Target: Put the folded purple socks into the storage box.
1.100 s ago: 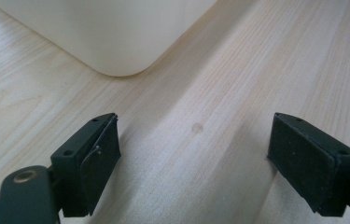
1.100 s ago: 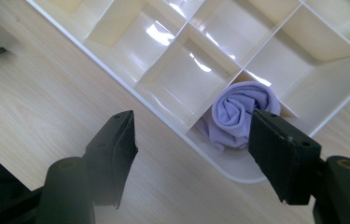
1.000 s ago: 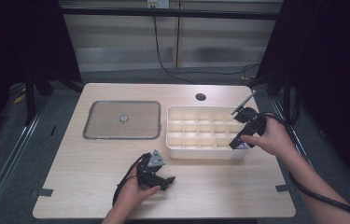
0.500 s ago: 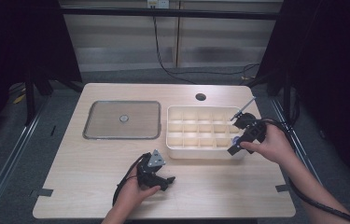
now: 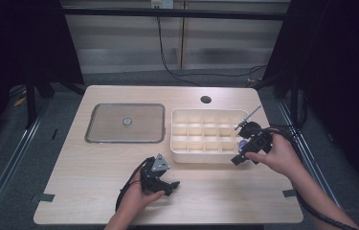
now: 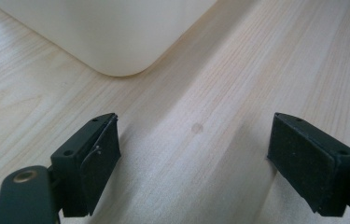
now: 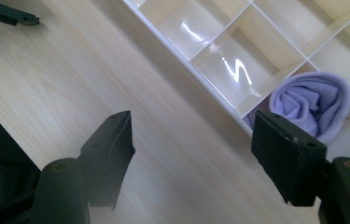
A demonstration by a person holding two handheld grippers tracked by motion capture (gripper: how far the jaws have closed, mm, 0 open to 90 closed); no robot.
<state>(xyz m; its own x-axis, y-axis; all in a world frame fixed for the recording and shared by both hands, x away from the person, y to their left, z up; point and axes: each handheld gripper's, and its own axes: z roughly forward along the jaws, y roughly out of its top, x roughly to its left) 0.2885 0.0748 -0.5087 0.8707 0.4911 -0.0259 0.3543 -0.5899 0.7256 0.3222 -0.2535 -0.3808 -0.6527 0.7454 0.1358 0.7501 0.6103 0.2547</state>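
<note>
Indoors, pale wooden table amid dark curtains, right gripper spread-jawed beside white compartmented plastic organiser, rolled lilac cloth in its near right corner cell, left gripper wide apart, resting on wood.

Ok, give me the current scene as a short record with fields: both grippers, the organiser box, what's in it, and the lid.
left gripper: open, holds nothing, low over the wood near the box's near-left corner
right gripper: open, holds nothing, at the box's near-right corner
compartment box: white, gridded, right of table centre
rolled cloth: lavender, in the near-right corner compartment
other compartments: those in view look empty
lid: flat on the table, left of the box
table: light wood
</note>
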